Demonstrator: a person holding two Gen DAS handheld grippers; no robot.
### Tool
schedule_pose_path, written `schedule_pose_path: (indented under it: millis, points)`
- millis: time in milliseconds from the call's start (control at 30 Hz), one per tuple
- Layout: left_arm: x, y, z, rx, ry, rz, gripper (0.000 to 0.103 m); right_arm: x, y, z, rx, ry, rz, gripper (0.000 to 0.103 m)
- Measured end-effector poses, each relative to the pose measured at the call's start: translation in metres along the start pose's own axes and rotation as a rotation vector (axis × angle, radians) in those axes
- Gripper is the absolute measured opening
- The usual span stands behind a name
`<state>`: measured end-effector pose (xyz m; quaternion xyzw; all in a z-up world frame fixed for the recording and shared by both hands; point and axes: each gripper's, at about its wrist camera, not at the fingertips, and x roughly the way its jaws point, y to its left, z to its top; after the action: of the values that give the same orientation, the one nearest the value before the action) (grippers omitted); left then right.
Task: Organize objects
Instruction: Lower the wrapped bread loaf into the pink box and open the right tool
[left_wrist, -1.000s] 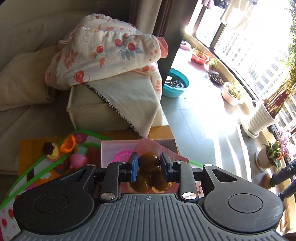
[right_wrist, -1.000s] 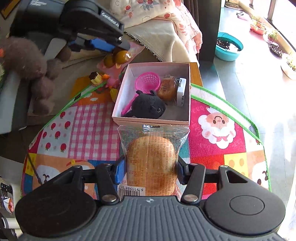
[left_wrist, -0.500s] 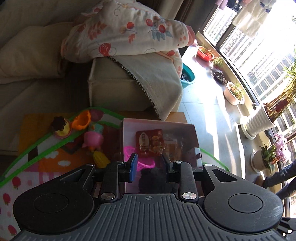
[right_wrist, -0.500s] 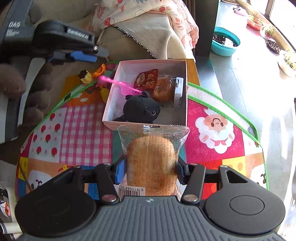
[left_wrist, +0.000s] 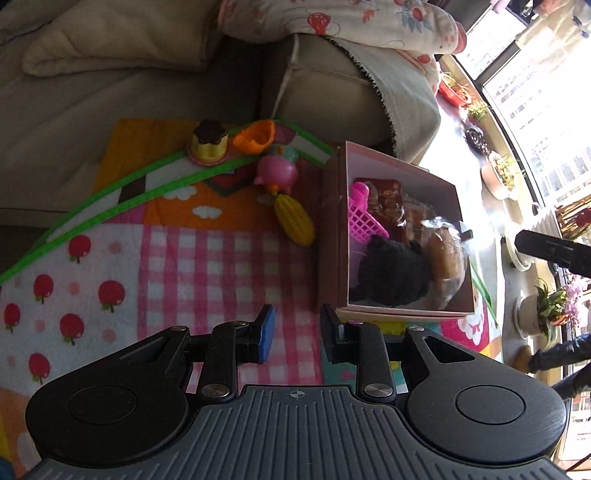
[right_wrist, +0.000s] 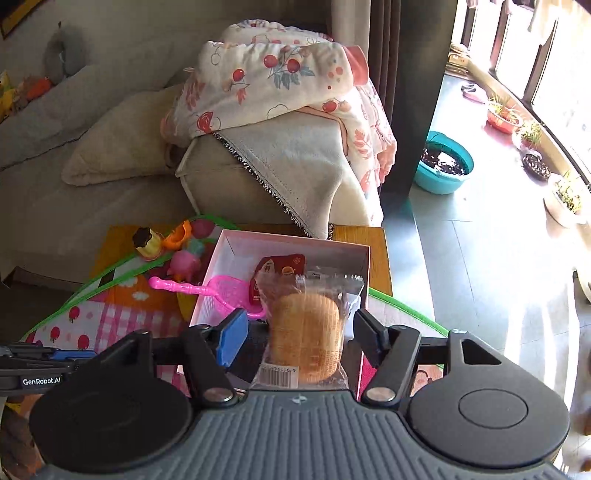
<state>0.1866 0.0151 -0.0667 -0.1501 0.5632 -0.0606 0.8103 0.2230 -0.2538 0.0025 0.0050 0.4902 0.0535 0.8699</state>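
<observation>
My right gripper (right_wrist: 301, 334) hangs over the near end of the pink box (right_wrist: 236, 243). Its jaws are opening, and the wrapped bread packet (right_wrist: 306, 339) stands between them with both pads clear of it. The left wrist view shows that packet (left_wrist: 447, 254) inside the box (left_wrist: 334, 229), beside a black plush (left_wrist: 391, 273), a pink toy strainer (left_wrist: 364, 221) and a red-brown snack packet (left_wrist: 388, 192). My left gripper (left_wrist: 297, 334) is low over the pink checked mat (left_wrist: 221, 266), left of the box, jaws apart with nothing between them.
On the mat left of the box lie a pudding toy (left_wrist: 208, 146), an orange cup (left_wrist: 256, 138), a pink pig (left_wrist: 277, 171) and a yellow corn cob (left_wrist: 295, 219). Behind stands a sofa (right_wrist: 110, 155) under a cherry-print blanket (right_wrist: 273, 81). A teal basin (right_wrist: 443, 162) sits on the floor to the right.
The left gripper dropped its brown snack packet into the box, then swung left and down over the mat. The right gripper moved forward over the box and its jaws parted from the bread packet.
</observation>
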Motion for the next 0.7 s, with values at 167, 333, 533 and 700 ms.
schedule_pose_path:
  millis: [167,333,533,700]
  points:
    - [0.002,-0.006,0.021,-0.005,-0.015,-0.042,0.029,0.005,0.008,-0.022,0.015,0.063,0.016,0.070]
    - [0.016,-0.032,0.063,0.047,-0.067,-0.093,0.029,0.008,0.013,-0.042,0.053,0.122,-0.022,0.070]
    - [0.049,-0.068,0.102,0.085,-0.162,-0.018,0.029,0.006,0.009,-0.060,0.061,0.150,-0.045,0.071]
    - [0.079,-0.075,0.091,0.045,-0.068,0.034,0.017,0.025,-0.014,-0.080,0.076,0.214,-0.033,0.071]
